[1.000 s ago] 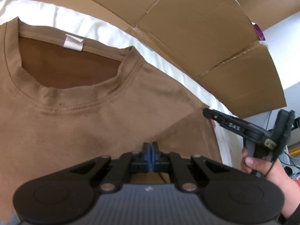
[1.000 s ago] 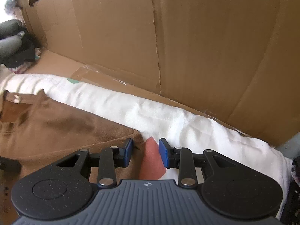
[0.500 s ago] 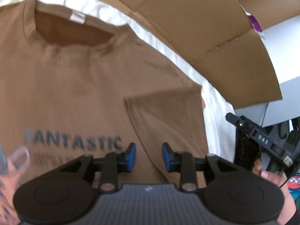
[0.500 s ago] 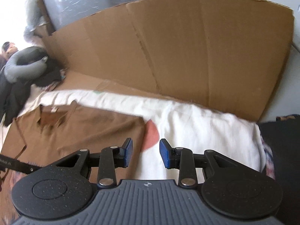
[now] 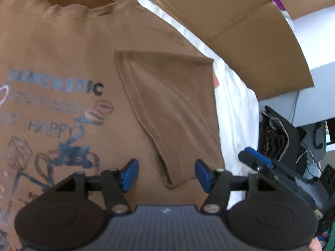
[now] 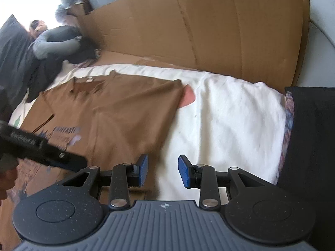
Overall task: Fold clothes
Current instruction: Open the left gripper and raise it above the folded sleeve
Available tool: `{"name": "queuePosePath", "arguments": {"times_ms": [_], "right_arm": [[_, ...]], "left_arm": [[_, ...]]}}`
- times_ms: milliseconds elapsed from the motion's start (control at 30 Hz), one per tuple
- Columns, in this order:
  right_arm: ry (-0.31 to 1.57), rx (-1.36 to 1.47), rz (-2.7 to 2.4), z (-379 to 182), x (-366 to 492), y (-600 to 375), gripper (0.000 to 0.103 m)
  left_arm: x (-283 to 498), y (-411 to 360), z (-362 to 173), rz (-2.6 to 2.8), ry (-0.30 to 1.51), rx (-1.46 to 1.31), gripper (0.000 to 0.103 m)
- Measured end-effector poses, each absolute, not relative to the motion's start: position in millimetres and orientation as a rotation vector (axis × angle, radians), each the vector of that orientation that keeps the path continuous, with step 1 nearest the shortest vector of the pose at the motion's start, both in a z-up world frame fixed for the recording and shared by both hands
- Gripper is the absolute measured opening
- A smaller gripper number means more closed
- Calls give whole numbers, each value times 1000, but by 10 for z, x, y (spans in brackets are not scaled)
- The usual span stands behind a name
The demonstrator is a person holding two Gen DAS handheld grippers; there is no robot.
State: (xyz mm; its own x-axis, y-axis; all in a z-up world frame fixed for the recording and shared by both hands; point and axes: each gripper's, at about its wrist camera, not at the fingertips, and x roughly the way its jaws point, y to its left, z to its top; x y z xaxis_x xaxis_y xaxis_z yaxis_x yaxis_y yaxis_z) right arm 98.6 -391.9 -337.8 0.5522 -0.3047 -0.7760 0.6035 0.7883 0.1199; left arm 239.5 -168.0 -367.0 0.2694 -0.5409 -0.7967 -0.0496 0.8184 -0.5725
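The left gripper (image 5: pixel 166 174) hovers over the brown T-shirt (image 5: pixel 69 48) with its blue pads wide apart; its jaws have just been opening, and nothing is clamped between them, though the tip of the folded-in sleeve (image 5: pixel 167 104) shows in the gap below. The right gripper (image 6: pixel 163 170) is released too, its pads moderately spread and empty, poised above the shirt's edge where the brown cloth meets the white sheet (image 6: pixel 226 113). The T-shirt lies flat, print side up, on that white sheet, collar away from the person, with the word FANTASTIC and dark drawings on its chest; the sleeve lies folded across the body as a tapering flap. A small pink patch (image 6: pixel 188 97) shows on the sheet just beside the shirt's far corner. Cardboard panels (image 6: pixel 209 31) stand behind the sheet as a wall. In the right wrist view, the left gripper's black body crosses the lower left over the print, and dark and grey clothes (image 6: pixel 52 44) are heaped at the far left. A black fabric (image 6: pixel 309 138) lies along the sheet's right edge.
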Motion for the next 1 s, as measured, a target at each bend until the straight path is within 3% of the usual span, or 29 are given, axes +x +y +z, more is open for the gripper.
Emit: {"name": "queuePosePath", "arguments": {"times_ms": [200, 400, 1000], "right_arm": [[835, 417, -551, -3438, 832, -3753, 40], [857, 402, -527, -3513, 802, -3625, 40], [881, 360, -546, -3709, 819, -3503, 40]], "left_arm": [[2334, -1755, -3713, -324, 1254, -548, 64], [2295, -1727, -3690, -330, 1259, -521, 43], [2144, -1698, -3745, -305, 1203, -670, 47]]}}
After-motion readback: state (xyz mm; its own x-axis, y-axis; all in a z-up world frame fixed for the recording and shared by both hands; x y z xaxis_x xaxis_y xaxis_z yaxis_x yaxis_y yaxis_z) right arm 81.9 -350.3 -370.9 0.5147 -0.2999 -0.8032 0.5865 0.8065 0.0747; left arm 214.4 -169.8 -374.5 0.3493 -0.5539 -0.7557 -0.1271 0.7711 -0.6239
